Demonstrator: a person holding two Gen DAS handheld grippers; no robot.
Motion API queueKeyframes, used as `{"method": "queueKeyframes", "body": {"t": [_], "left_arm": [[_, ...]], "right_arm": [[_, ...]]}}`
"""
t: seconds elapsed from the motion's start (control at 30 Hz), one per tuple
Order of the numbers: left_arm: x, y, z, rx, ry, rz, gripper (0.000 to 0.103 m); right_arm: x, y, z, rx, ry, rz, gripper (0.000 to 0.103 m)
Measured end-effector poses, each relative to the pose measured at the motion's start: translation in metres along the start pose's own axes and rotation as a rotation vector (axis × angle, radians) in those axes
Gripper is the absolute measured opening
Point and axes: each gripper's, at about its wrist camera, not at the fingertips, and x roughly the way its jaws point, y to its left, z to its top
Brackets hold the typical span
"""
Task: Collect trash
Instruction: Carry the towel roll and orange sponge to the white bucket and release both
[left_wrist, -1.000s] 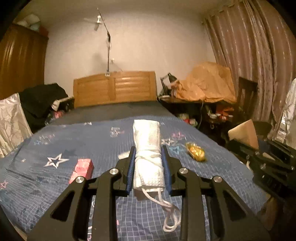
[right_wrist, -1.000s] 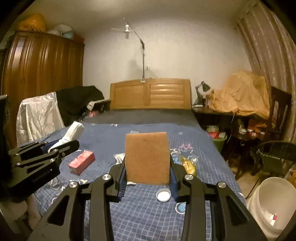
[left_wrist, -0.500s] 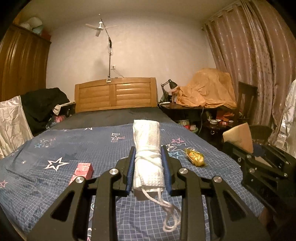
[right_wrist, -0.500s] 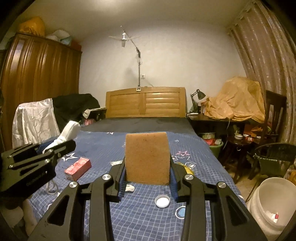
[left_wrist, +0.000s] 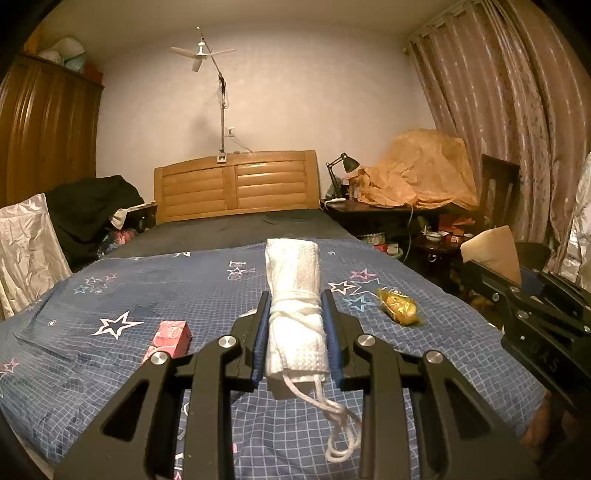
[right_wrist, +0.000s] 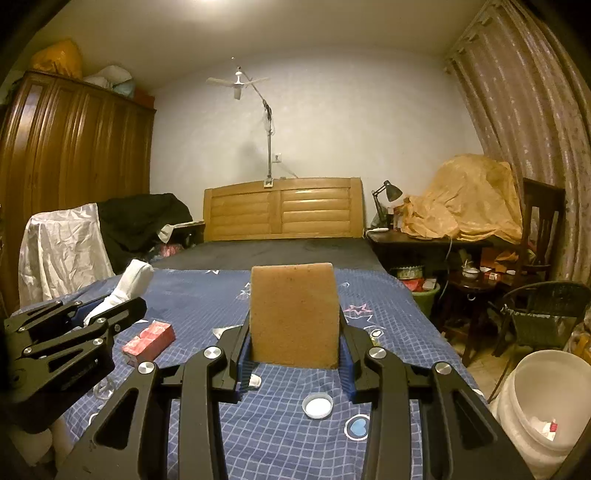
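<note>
Left wrist view, left to right. A pink box (left_wrist: 170, 336) lies on the blue star-print bedspread (left_wrist: 207, 288), left of the gripper. The left gripper (left_wrist: 295, 314) is closed on a rolled white face mask (left_wrist: 293, 295), its blue pads pressing both sides of the roll; the roll stands out forward past the fingertips, and the mask's ear loops (left_wrist: 341, 424) hang down behind the pads. Right of it, a yellow wrapper (left_wrist: 398, 307) lies on the bedspread, apart from the gripper. At the far right edge the right gripper (left_wrist: 517, 280) is seen from the side with a tan sponge (left_wrist: 493, 251) in it.

Right wrist view, left to right. The left gripper (right_wrist: 110, 310) enters at the left, the white face mask (right_wrist: 133, 284) projecting from it above the bed. The pink box (right_wrist: 149, 338) lies just beyond its fingertips. In the centre the right gripper (right_wrist: 295, 332) is clamped on the tan sponge (right_wrist: 294, 314), which stands upright between the 2 pads. Below the sponge, a white bottle cap (right_wrist: 317, 405) lies open side up on the bedspread (right_wrist: 388, 332), with a blue heart print just to its right. At the lower right, a white bucket (right_wrist: 546, 391) stands on the floor beside the bed, with a few scraps inside.
</note>
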Motion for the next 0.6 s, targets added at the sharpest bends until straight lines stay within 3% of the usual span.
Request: {"method": "queueKeyframes", "body": {"t": [0.33, 0.6], "left_arm": [[0.020, -0.022, 0.015, 0.028, 0.040, -0.039, 0.026], [0.043, -0.076, 0.049, 0.074, 0.015, -0.130, 0.026]], "right_arm": [[0.003, -0.015, 0.020, -0.014, 0.023, -0.037, 0.038], [-0.002, -0.083, 0.045, 0.002, 0.014, -0.171, 0.038]]}}
